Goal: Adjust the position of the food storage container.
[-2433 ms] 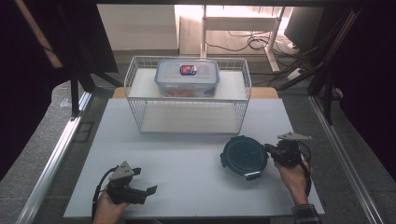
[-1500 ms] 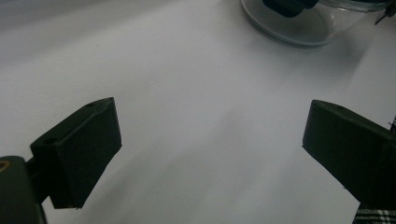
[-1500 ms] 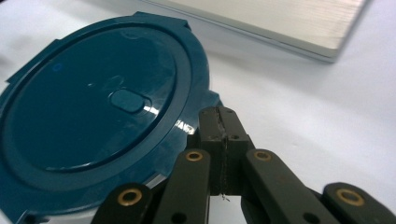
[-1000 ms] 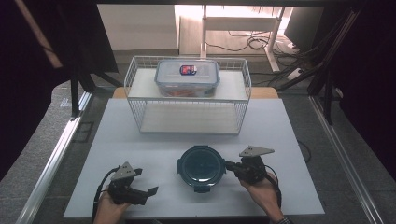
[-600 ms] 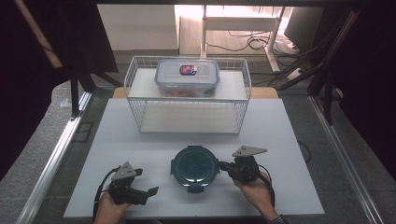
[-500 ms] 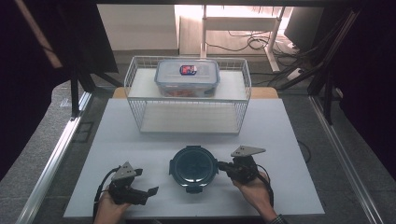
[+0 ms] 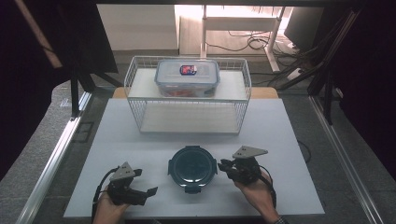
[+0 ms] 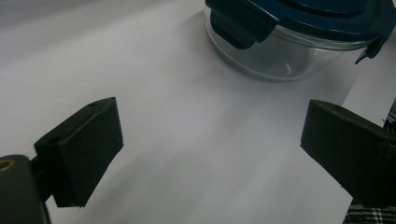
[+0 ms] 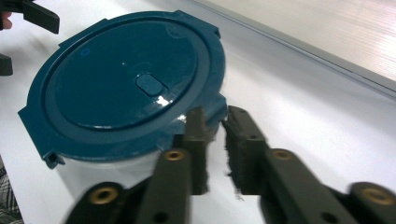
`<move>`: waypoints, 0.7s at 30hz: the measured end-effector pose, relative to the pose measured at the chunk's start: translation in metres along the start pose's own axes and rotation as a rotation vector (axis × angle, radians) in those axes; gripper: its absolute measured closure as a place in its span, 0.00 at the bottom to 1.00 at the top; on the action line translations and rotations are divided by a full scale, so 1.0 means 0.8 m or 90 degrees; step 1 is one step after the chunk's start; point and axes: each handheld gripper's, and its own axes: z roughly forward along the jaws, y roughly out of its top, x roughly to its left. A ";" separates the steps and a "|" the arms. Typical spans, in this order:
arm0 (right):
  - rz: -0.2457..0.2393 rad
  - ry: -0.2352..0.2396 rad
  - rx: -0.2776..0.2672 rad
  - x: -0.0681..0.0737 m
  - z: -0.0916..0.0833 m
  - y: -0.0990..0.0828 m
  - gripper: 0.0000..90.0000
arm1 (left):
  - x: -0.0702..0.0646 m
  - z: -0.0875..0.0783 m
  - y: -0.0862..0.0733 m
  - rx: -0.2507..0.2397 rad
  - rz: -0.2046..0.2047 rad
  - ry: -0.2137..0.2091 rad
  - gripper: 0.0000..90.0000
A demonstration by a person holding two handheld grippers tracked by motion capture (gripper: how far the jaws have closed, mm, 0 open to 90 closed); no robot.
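The left black two-jaw gripper point(image 7: 140, 192) rests low in its hand, jaws spread wide; the right black two-jaw gripper point(image 7: 223, 166) has just been opening, its jaws slightly parted with nothing between them.

white table point(image 7: 289, 140), grey floor point(image 7: 42, 154), sunlit wall point(image 7: 140, 23)

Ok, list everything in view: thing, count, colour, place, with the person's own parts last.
Round container: one, clear glass with dark blue lid, on the white board between the two tongs.
Rectangular box: one, clear with greyish lid and red-blue label, in the wire basket.
Wire basket: one, white, far side of the board.
White board: one, on the table.
Cables: several, dark, floor beyond.
Left tongs: black, open, near left.
Right tongs: black, slightly apart, at the container's rim.
Hands: two, bottom edge.
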 end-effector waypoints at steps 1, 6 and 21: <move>0.002 0.003 -0.003 -0.002 -0.003 -0.002 0.71 | -0.001 -0.001 0.000 0.001 0.003 0.004 0.06; 0.018 0.010 -0.017 -0.007 -0.017 -0.013 0.40 | -0.004 -0.003 0.001 0.006 0.012 0.025 0.04; -0.015 0.006 -0.040 0.009 -0.030 -0.045 0.02 | -0.010 -0.010 -0.003 -0.011 0.024 0.035 0.01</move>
